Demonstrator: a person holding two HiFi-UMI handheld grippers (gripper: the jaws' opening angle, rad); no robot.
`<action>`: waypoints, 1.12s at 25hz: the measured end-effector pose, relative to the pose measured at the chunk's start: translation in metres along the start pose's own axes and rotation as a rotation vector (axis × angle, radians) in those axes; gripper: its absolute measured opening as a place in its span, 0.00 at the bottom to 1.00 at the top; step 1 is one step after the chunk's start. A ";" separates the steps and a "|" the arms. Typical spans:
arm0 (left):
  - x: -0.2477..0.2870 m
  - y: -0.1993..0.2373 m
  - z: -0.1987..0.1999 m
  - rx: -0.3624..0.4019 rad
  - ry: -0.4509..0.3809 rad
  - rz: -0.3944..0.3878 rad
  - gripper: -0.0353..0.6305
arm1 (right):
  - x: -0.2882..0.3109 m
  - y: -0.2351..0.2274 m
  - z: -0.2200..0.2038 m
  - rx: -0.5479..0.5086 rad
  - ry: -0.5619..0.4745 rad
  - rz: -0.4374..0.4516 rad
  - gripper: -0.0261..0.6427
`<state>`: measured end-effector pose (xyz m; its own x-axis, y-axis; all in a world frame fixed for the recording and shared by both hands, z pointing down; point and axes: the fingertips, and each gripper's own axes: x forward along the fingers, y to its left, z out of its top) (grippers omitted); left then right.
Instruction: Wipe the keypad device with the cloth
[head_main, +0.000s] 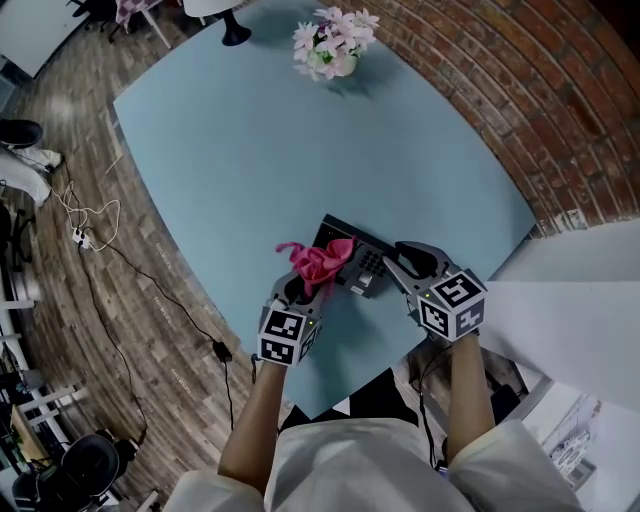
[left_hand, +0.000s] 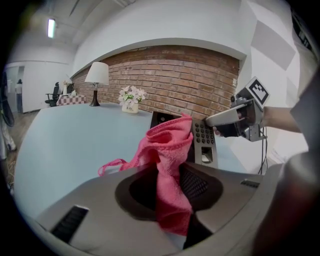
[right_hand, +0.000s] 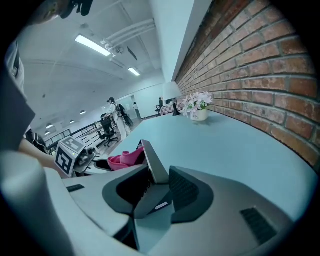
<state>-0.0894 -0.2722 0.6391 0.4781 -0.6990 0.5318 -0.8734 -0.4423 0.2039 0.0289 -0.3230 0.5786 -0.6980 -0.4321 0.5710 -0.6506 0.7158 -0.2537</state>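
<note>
Blue table (head_main: 230, 150) by a brick wall (head_main: 480, 90); at its near right edge a dark keypad (head_main: 368, 262), grey keys, print unreadable. Its left end is overlapped by the pink cloth (head_main: 318, 262) that the left gripper (head_main: 303, 287) pinches; the right gripper (head_main: 397, 262) clamps its right end.

Pale blue table (head_main: 250, 170) with rounded corners, set on a wood-plank floor (head_main: 150, 330) hard by a brick wall (head_main: 500, 90). Carries a dark keypad device (head_main: 368, 262) close to its near edge, keys facing up. Carries also, well apart at the far side, a white pot of pink and white flowers (head_main: 335, 45) and, near it, the dark foot of a lamp (head_main: 236, 35).
</note>
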 end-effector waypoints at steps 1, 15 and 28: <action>0.000 -0.001 -0.006 -0.003 0.015 -0.006 0.28 | 0.000 0.000 0.000 0.002 -0.002 -0.002 0.27; -0.033 -0.007 0.014 0.011 -0.059 0.026 0.27 | 0.000 -0.002 0.000 0.039 -0.045 -0.019 0.27; -0.017 -0.025 0.132 0.087 -0.217 0.002 0.27 | 0.000 -0.001 0.000 0.049 -0.054 -0.022 0.27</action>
<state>-0.0639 -0.3231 0.5164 0.4934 -0.8001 0.3412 -0.8675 -0.4812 0.1260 0.0294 -0.3235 0.5790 -0.6978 -0.4770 0.5343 -0.6786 0.6790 -0.2801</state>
